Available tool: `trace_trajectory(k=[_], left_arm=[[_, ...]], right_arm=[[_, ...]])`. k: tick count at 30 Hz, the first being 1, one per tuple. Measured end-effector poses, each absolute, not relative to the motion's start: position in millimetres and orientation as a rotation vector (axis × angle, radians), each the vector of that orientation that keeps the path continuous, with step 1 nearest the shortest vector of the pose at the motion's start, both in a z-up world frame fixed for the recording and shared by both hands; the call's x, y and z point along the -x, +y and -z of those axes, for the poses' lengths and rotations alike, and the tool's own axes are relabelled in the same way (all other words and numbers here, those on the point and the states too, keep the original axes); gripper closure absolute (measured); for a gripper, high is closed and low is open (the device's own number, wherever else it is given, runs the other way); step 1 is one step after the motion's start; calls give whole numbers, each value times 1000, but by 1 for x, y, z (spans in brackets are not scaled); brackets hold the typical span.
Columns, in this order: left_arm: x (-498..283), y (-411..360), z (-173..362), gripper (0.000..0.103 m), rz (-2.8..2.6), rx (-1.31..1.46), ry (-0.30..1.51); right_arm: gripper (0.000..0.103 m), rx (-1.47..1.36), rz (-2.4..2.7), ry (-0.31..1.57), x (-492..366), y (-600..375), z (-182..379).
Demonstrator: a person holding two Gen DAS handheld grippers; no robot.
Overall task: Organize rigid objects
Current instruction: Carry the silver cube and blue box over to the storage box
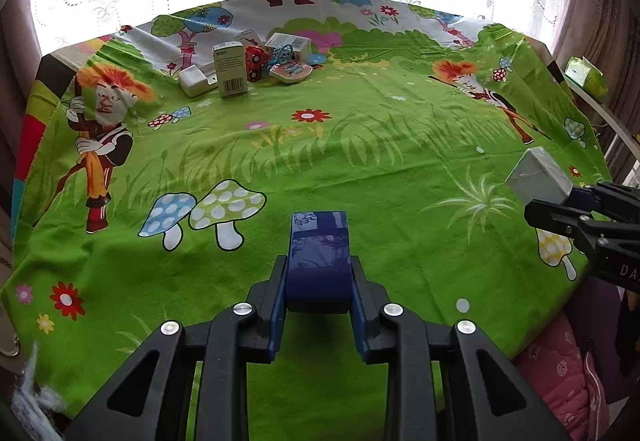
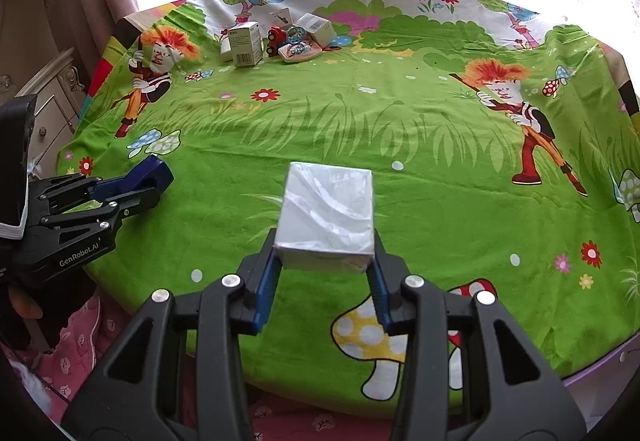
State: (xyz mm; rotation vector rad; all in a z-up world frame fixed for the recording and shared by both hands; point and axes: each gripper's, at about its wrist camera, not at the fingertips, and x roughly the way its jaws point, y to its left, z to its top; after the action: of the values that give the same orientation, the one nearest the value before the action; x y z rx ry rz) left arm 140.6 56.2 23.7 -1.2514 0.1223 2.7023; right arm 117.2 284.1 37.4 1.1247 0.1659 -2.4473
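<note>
My left gripper (image 1: 319, 281) is shut on a dark blue glossy box (image 1: 319, 253), held above the near middle of the table. In the right wrist view that left gripper (image 2: 154, 181) shows at the left edge with the blue box (image 2: 154, 171) in it. My right gripper (image 2: 326, 261) is shut on a white plastic-wrapped box (image 2: 328, 217), also held over the near side. The left wrist view shows the white box (image 1: 538, 177) and the right gripper (image 1: 568, 201) at the far right. A cluster of small objects (image 1: 256, 63) sits at the far left of the table.
The table wears a green cartoon cloth (image 1: 360, 161) with mushrooms and flowers. The far cluster holds a barcode carton (image 1: 230, 69), a white adapter (image 1: 194, 79), a red toy car (image 1: 256, 61) and other boxes. Lace curtains hang behind. A cabinet (image 2: 52, 101) stands left; pink bedding (image 2: 80, 341) lies below.
</note>
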Motion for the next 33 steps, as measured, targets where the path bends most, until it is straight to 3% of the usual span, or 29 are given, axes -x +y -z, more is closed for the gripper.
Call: trace_trajectory(k=[16,33], left_arm=[[-172,108,-34,74,-2603,1197,264],[-207,212,-55,74,-2416,1042,511]], right_arm=[[58,-1100,2495,129,-165,330,-53],[58,-1086,2687,41,-211,432,-73]])
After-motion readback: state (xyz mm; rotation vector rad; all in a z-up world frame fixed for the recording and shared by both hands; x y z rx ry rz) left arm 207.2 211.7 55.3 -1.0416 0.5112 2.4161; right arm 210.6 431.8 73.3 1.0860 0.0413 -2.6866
